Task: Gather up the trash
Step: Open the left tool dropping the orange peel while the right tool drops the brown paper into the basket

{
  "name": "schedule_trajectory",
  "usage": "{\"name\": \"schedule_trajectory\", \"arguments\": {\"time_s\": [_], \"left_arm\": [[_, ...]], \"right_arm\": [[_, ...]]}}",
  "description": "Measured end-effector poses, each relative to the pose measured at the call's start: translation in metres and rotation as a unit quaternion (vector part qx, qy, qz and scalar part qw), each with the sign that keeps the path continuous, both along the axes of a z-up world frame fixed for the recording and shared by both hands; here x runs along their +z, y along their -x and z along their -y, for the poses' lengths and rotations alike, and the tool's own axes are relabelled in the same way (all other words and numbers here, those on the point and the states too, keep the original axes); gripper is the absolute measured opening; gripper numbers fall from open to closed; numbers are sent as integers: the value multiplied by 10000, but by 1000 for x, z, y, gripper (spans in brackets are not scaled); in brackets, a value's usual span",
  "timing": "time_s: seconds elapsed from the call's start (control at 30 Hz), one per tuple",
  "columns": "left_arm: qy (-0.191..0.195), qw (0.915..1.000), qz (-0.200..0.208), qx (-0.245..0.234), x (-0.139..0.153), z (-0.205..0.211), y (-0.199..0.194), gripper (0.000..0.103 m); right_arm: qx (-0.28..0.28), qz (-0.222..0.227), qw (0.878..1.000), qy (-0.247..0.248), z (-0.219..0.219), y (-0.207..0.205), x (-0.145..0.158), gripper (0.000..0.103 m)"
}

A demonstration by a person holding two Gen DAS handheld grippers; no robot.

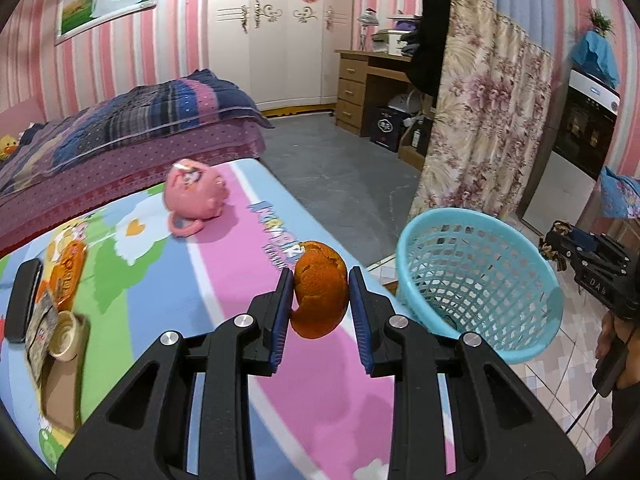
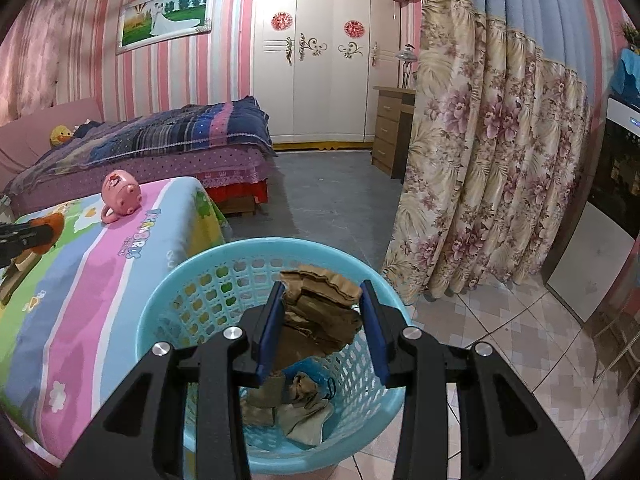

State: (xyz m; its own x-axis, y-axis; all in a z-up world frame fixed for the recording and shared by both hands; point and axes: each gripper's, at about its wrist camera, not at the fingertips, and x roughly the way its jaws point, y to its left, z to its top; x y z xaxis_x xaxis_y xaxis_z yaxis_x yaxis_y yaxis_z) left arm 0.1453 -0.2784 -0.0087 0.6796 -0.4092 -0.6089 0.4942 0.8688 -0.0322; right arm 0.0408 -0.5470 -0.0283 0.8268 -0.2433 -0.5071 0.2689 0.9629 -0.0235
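**Peel and cardboard both gripped beside the basket**

Your left gripper (image 1: 319,294) is clamped narrow on a piece of orange peel (image 1: 319,294), both blue pads pressed against its sides, and it holds the peel above the cartoon-print table cover (image 1: 224,272), just left of the blue basket (image 1: 472,280). Your right gripper (image 2: 324,320) is closed on a crumpled scrap of brown cardboard (image 2: 320,312), held directly over the basket's open mouth. Down in the basket lie more crumpled brown scraps (image 2: 292,404) on its bottom.

The basket stands on the tiled floor (image 2: 500,360), touching the table's edge. Left of the basket, on the table, a pink mug (image 1: 196,196) lies tipped on its side near the far end. Further left of the basket, at the table's near corner, sit an orange wrapper (image 1: 68,272), a small cream cup (image 1: 68,336) and a flat brown cardboard piece (image 1: 60,392). Behind the basket hangs a floral curtain (image 2: 480,168).
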Motion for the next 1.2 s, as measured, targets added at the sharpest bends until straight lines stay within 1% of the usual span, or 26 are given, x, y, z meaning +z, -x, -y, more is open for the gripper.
{"name": "schedule_trajectory", "arguments": {"time_s": [0.17,0.27,0.43,0.63,0.77,0.83,0.87,0.9,0.93,1.0,1.1,1.17,1.2], "left_arm": [[58,9997,-124,-181,-7,21,-6,27],[29,9994,-78,-331,-10,44,-7,27],[153,9979,-153,-614,-16,81,-9,27],[-13,9955,-58,-949,-26,125,-2,27],[-85,9948,-119,-1009,-32,140,-5,30],[-139,9946,-128,-1019,-34,145,-7,42],[-156,9950,-90,-985,-33,145,-7,53],[-157,9955,-33,-939,-32,143,-7,61],[-143,9958,7,-909,-30,140,-8,63],[-119,9969,52,-776,-27,131,-10,74],[-71,9981,81,-603,-22,116,-13,81],[-65,9986,94,-511,-20,105,-14,84],[-79,9990,160,-419,-18,96,-12,87]], "right_arm": [[-108,124,9998,-96,11,6,-2,38],[-150,160,9997,-132,18,11,-5,38],[-195,160,9996,-124,28,12,-9,38],[-216,160,9994,-205,36,11,-17,38],[-217,124,9995,-211,38,9,-23,38],[-227,107,9994,-228,39,9,-25,38],[-229,104,9994,-230,40,9,-26,38],[-230,96,9994,-229,40,10,-27,38],[-229,92,9994,-224,40,10,-27,38],[-225,95,9994,-225,40,10,-27,38],[-203,91,9994,-248,39,8,-28,38],[-181,74,9995,-254,37,6,-29,38],[-155,51,9995,-273,36,3,-31,38]]}}
